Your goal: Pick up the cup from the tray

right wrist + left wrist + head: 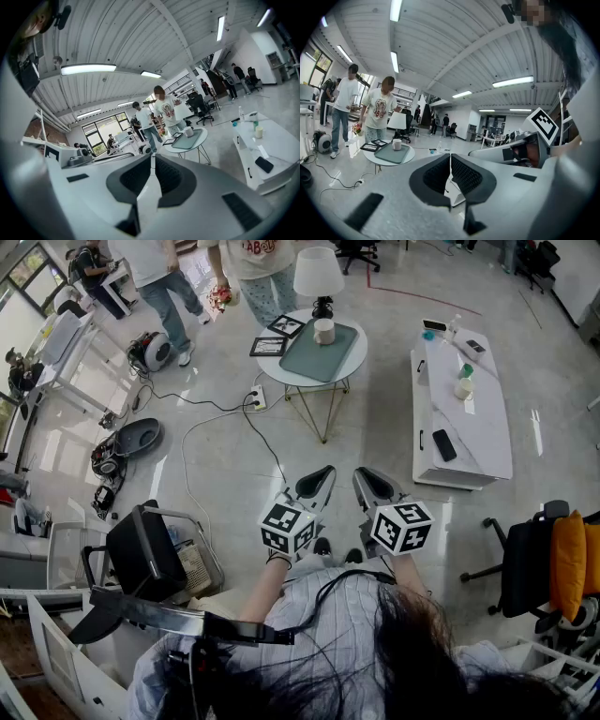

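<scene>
Nothing done yet: the left tool (pixel 315 482) and right tool (pixel 375 486) sit closed, empty, the cup (pixel 323 331) far ahead on its tray (pixel 314 357)

A pale cup (pixel 323 331) stands upright at the far end of a grey-green tray (pixel 314 358) on the round table (pixel 277 370).

Head view looks steeply down from above the person, with the left gripper (pixel 316 482) and right gripper (pixel 375 486) close below. Each gripper view sits behind its own jaws, facing roughly level — all three share the round table (pixel 274 369), well off ahead.
</scene>
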Available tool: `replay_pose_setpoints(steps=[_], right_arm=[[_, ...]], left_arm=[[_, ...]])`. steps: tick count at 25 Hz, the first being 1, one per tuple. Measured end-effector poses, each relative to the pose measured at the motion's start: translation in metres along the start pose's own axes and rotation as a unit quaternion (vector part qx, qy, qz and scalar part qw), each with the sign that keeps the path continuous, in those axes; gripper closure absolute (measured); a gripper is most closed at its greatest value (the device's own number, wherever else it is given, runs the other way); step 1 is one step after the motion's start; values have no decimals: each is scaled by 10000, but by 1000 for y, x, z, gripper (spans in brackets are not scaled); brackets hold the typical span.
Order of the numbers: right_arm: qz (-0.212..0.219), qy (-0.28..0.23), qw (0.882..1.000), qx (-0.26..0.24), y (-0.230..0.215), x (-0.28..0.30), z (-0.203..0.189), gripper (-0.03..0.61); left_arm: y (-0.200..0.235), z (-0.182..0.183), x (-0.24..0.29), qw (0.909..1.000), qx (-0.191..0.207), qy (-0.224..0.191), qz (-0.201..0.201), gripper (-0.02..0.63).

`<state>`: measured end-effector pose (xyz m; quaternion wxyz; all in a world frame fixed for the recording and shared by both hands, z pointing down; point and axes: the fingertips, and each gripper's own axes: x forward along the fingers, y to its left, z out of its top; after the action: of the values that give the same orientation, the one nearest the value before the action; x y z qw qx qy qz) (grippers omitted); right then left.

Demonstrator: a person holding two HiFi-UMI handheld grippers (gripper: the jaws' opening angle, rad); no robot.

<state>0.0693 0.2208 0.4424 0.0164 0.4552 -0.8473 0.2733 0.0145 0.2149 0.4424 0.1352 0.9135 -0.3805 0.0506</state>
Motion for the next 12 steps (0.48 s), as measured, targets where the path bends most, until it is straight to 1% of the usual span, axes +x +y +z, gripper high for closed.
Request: replay_pose_setpoints(steps=[5, 12], right_arm=[[26, 30, 10000, 3, 1, 4, -4, 531], [-56, -64, 10000, 50, 2, 13, -2, 531]], left_arm=[[2, -4, 0, 10000, 22, 61, 2, 598], [14, -5, -3, 10000, 1, 78, 36, 598]])
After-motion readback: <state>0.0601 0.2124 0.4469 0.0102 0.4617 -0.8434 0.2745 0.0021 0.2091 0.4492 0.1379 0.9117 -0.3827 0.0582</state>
